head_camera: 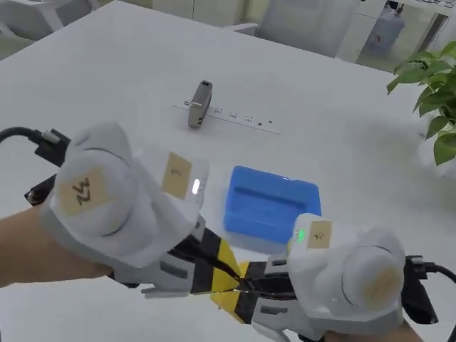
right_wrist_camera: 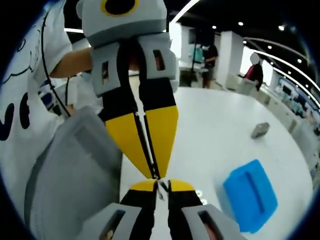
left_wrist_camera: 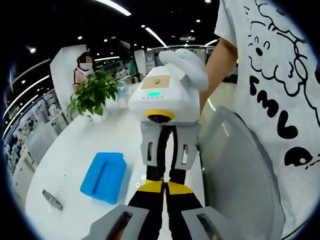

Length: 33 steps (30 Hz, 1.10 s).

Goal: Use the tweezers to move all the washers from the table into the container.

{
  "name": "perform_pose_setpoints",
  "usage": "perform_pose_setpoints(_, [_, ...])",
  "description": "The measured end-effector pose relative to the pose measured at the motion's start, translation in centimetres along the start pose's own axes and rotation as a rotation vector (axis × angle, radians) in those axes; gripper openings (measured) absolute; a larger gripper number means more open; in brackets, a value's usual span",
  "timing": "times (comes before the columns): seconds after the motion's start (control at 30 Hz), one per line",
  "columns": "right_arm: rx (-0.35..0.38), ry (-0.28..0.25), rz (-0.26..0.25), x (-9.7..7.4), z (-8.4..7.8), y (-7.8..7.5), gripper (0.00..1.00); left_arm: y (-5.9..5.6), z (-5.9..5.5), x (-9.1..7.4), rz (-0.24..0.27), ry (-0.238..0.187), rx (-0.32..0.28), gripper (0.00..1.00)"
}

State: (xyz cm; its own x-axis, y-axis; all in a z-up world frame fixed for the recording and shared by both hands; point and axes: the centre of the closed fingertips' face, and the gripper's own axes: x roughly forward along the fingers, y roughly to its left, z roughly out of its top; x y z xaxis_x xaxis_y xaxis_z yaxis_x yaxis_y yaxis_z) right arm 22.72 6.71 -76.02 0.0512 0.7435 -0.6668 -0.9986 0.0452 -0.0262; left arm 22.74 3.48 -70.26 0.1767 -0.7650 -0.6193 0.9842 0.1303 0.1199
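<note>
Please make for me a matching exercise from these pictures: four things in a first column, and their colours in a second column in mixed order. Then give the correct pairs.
Things:
1. container
2. plant
3. tips of the gripper fingers
4. small object standing by the sockets

Colours:
A. yellow
B. grey
C. blue
D. green

Pairs: 1-C, 2-D, 3-A, 4-B
</note>
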Motion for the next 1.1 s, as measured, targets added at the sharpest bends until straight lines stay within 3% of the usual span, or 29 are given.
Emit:
perform_pose_setpoints(0.1, [0.000,0.003,-0.016,0.0,-0.1,-0.3,0.03,0.1,-0.2,-0.1,0.026,0.010,-0.004,0.00])
perform_pose_setpoints(0.17, [0.024,-0.014,-0.043,-0.2,0.1,-0.9,0.03,1.1,0.1,-0.2,0.118,-0.030,-0.048,0.00])
perform_pose_setpoints(0.2, [0.049,-0.023,-0.053,-0.3,0.1,-1.3,0.02,1.7,0.1,-0.3,0.176,-0.063,-0.101,0.00])
perform_pose_setpoints(0.23, [0.069,-0.027,-0.061,-0.3,0.0,-1.5,0.02,1.8,-0.1,-0.3,0.199,-0.081,-0.141,0.01])
perform_pose_setpoints(0.33, [0.146,-0.053,-0.090,-0.3,-0.2,-2.6,0.02,2.7,-0.9,-1.3,0.335,-0.157,-0.326,0.18])
perform_pose_setpoints(0.43, [0.203,-0.070,-0.120,-0.3,-0.5,-3.9,0.02,3.4,-2.8,-3.5,0.528,-0.214,-0.513,0.31])
perform_pose_setpoints(0.47, [0.215,-0.072,-0.129,-0.3,-0.6,-4.2,0.02,3.3,-3.6,-4.0,0.568,-0.203,-0.530,0.34])
perform_pose_setpoints(0.5, [0.222,-0.073,-0.137,-0.2,-0.7,-4.6,0.02,3.4,-5.2,-5.0,0.667,-0.170,-0.554,0.36])
perform_pose_setpoints(0.6, [0.254,-0.088,-0.178,0.0,-1.0,-6.2,0.02,2.9,-8.4,-6.8,0.839,-0.070,-0.566,0.49])
perform_pose_setpoints(0.63, [0.259,-0.091,-0.186,0.1,-1.1,-6.6,0.02,2.7,-9.2,-7.1,0.873,-0.048,-0.582,0.52])
perform_pose_setpoints(0.67, [0.267,-0.094,-0.198,0.3,-1.2,-7.2,0.02,2.4,-10.2,-7.5,0.912,-0.031,-0.639,0.54])
perform_pose_setpoints(0.7, [0.270,-0.096,-0.208,0.4,-1.3,-7.6,0.03,2.3,-10.4,-7.6,0.922,-0.026,-0.649,0.56])
perform_pose_setpoints(0.77, [0.299,-0.111,-0.234,0.7,-1.4,-8.5,0.03,2.5,-10.6,-8.2,0.979,-0.057,-0.675,0.64])
perform_pose_setpoints(0.87, [0.334,-0.128,-0.242,1.3,-1.5,-9.2,0.03,3.3,-10.4,-8.2,1.022,-0.146,-0.723,0.79])
perform_pose_setpoints(0.93, [0.344,-0.129,-0.244,1.7,-1.7,-9.4,0.03,3.9,-9.9,-8.1,1.033,-0.198,-0.700,0.82])
perform_pose_setpoints(0.97, [0.345,-0.127,-0.247,1.9,-1.8,-9.5,0.03,3.7,-10.0,-8.1,1.023,-0.179,-0.704,0.84])
perform_pose_setpoints(1.1, [0.354,-0.123,-0.254,2.6,-2.5,-9.9,0.03,3.6,-10.3,-7.9,1.016,-0.172,-0.699,0.86])
